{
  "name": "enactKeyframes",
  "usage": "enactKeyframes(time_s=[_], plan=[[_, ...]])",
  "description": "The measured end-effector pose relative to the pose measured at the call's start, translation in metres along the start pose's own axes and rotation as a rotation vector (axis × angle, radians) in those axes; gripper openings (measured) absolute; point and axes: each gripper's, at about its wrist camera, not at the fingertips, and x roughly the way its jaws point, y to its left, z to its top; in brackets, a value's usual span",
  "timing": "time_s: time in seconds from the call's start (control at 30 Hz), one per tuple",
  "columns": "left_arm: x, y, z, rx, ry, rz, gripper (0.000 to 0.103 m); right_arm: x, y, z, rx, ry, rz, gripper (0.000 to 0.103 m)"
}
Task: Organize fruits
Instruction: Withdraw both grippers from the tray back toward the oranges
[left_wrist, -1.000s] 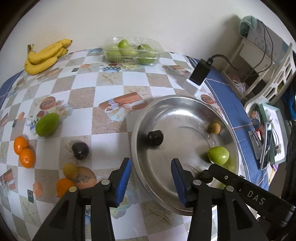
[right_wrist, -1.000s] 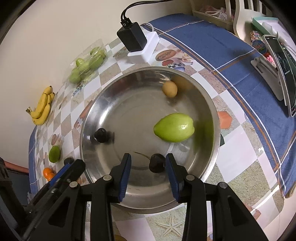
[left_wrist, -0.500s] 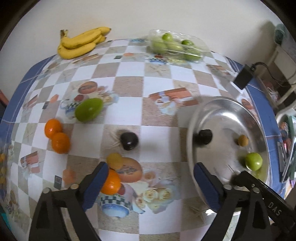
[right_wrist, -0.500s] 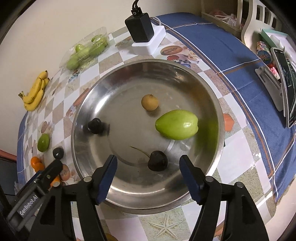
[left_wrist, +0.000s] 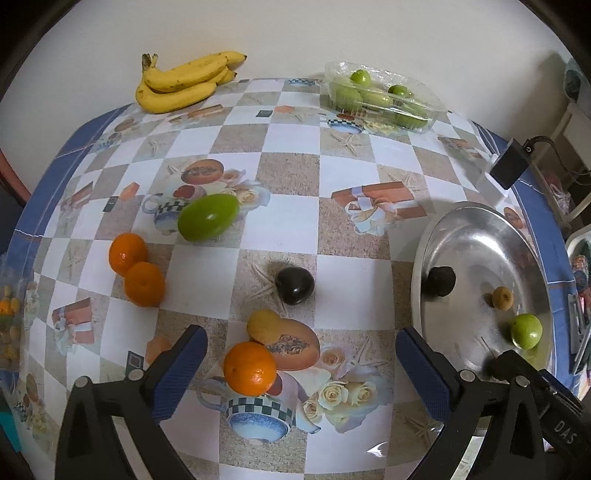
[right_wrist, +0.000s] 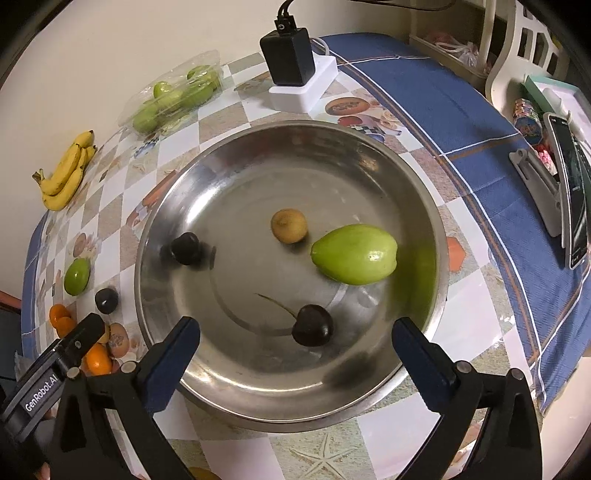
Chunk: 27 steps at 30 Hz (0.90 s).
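My left gripper hangs over the checked tablecloth with its jaws opening wide. An orange lies on the table below, between the fingers and untouched. A small yellow fruit and a dark fruit lie just beyond it. My right gripper is above the steel bowl, its jaws also opening. A dark cherry rests loose on the bowl floor between them. The bowl also holds a green fruit, a brownish fruit and another dark fruit.
Two oranges and a green fruit lie at the left. Bananas and a clear box of green fruits sit by the wall. A black charger stands behind the bowl, a phone on a stand at the right.
Both grippers' jaws have spread wide. The right one let the cherry go in the bowl. The left gripper swung from the bowl's edge leftward to above the loose fruits.
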Motion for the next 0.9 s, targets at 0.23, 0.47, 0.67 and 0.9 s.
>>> enactKeyframes(time_s=[0.23,0.47,0.67,0.9], plan=[[0.001,0.002,0.001,0.021,0.009,-0.001,0.103,0.000,0.002,-0.002,-0.002,-0.002,-0.009,0.103],[-0.001,0.016,0.006,0.034,0.006,0.013,0.103,0.000,0.015,-0.006,-0.022,-0.005,0.007,0.103],[-0.007,0.042,0.013,0.030,-0.011,0.062,0.103,-0.002,0.044,-0.009,-0.090,-0.005,0.039,0.103],[-0.014,0.083,0.019,-0.004,-0.023,0.107,0.103,-0.004,0.079,-0.017,-0.158,0.007,0.072,0.103]])
